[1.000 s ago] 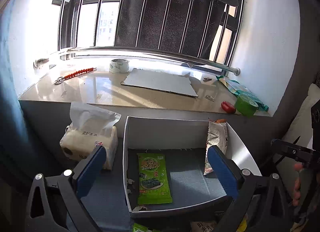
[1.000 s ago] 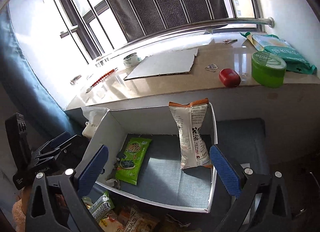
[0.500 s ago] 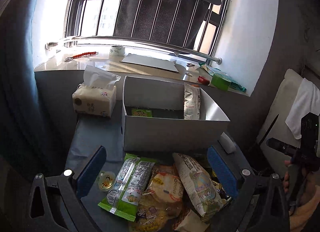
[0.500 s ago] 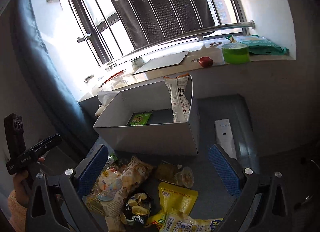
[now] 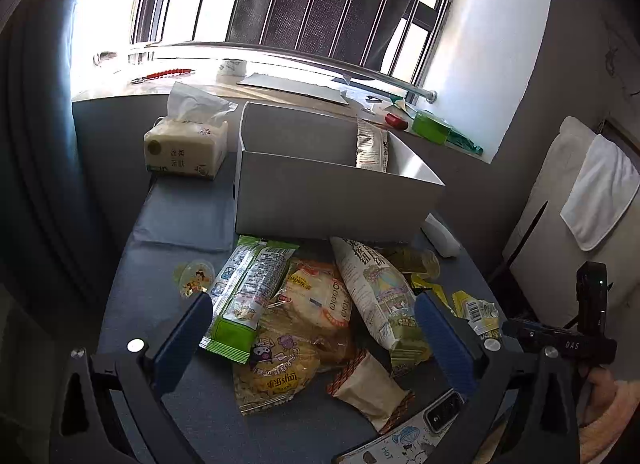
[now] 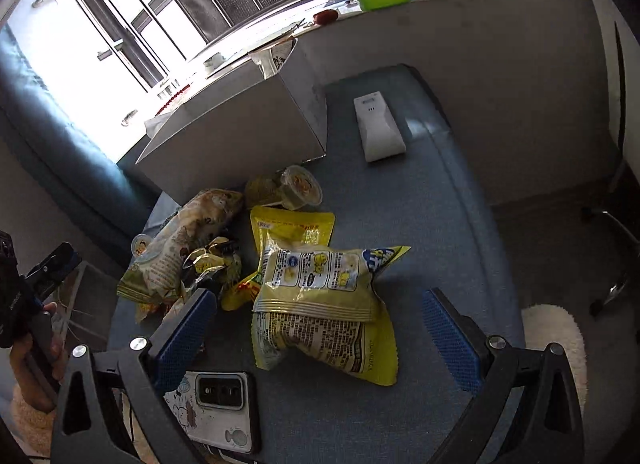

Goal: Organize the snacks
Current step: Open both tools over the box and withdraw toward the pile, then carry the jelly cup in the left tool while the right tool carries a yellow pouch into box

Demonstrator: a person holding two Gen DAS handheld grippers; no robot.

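both grippers, left point(image 5: 312, 338) and right point(image 6: 318, 330), hang wide and empty. the snacks point(image 5: 316, 304) sit heaped mid-frame below the box point(image 5: 332, 200). overlapping bags could drag neighbours, perhaps onto the phone point(image 6: 216, 404).

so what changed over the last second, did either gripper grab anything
No grab. Both grippers drew back from over the white box toward the snack pile in front of it: the left gripper now frames the green packet, the right gripper the yellow bag. Both stayed open and empty. The upright white packet stayed in the box.
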